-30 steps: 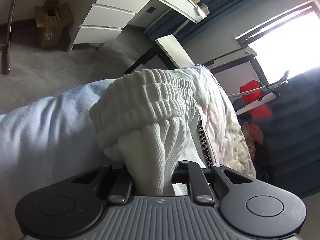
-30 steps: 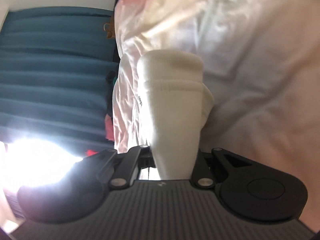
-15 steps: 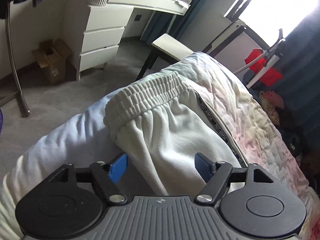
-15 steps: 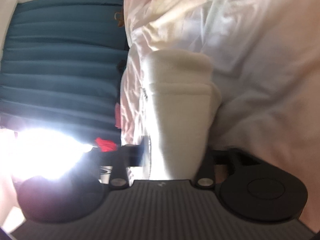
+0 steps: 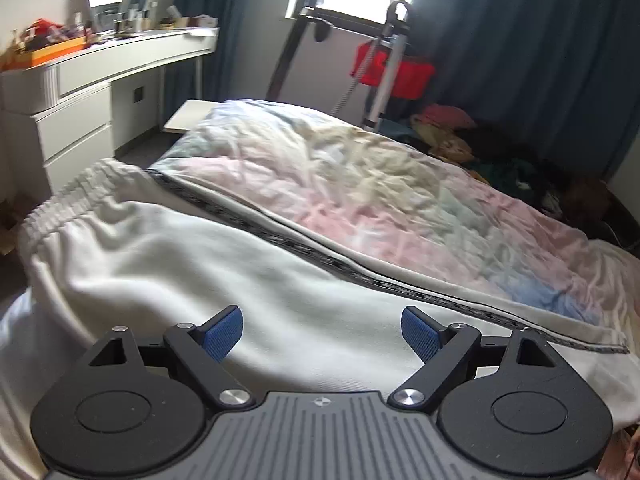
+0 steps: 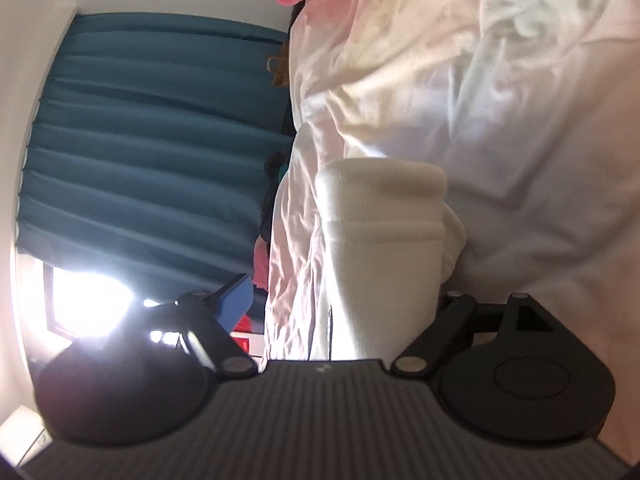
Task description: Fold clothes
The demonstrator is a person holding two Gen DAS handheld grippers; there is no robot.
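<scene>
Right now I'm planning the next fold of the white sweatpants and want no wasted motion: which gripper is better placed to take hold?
Probably the left. The left gripper hangs open, directly above the flat white sweatpants. The right gripper is also open, with the cuff between its fingers.

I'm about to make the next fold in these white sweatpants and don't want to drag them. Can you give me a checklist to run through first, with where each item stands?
1. Left tool released from the cloth: ok, fingers apart, nothing between the blue pads.
2. Right tool released: ok, fingers spread wide; the ribbed cuff lies loose between them.
3. Sweatpants flat on the bed: ok on the leg, with shallow creases near the waistband.
4. Side stripe straight: ok.
5. Waistband fully on the bed: cannot tell, it lies at the edge.
6. Cuffs aligned: cannot tell, only one shows clearly.
</scene>
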